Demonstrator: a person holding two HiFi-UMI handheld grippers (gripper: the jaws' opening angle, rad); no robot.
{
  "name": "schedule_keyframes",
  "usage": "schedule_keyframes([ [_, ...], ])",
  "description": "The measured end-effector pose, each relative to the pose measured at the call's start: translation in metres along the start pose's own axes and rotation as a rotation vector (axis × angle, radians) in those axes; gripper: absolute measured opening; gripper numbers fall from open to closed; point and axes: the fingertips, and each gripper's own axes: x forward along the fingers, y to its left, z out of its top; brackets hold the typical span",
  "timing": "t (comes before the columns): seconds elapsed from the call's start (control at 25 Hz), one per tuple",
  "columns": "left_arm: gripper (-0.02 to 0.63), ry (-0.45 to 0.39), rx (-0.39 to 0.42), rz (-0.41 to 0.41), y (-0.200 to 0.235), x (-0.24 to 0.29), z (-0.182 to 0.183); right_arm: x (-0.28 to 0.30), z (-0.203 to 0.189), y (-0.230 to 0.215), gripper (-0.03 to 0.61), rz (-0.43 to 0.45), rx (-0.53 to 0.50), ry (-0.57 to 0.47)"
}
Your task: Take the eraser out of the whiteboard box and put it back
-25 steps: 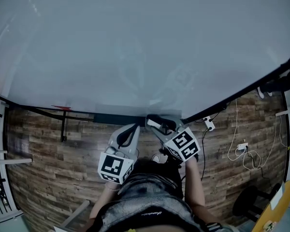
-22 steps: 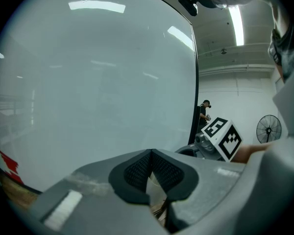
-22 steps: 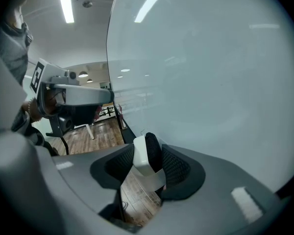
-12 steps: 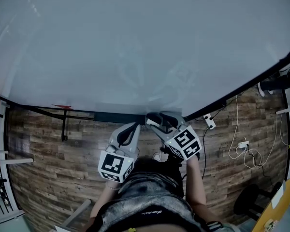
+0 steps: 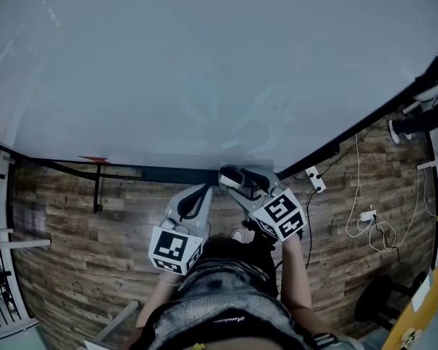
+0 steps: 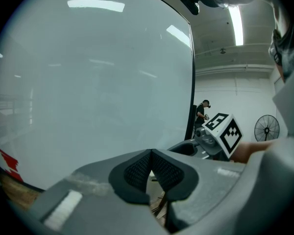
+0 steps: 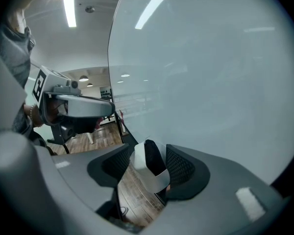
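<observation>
Eraser (image 7: 152, 173) lower end hidden; whiteboard (image 5: 204, 64) cropped by edges; distant person (image 6: 201, 112) tiny.

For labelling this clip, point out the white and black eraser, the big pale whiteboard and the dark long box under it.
White and black eraser (image 7: 152, 179), right gripper view, its white shell.
Big pale whiteboard (image 5: 204, 64), head view, its bare face.
Dark long box (image 5: 177, 175), head view, its front wall.

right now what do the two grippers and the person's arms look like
Both grippers are pale grey plastic with wide curved jaws lined by black textured pads. The left gripper and right gripper each carry a white cube printed with black square markers. The person wears a grey striped top; the forearms are uncovered. The right one's jaws have just been opening, with the white and black eraser between them.
</observation>
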Motion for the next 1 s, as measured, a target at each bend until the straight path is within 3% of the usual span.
schedule_keyframes([
  [0.64, 0.003, 0.013, 0.007, -0.025, -0.020, -0.016, -0.009, -0.018, -0.005, 0.019, 0.221, -0.009, -0.003, -0.024],
  [1.0, 0.003, 0.023, 0.008, -0.018, -0.026, -0.022, -0.016, -0.028, -0.009, 0.039, 0.145, 0.022, -0.037, -0.060],
])
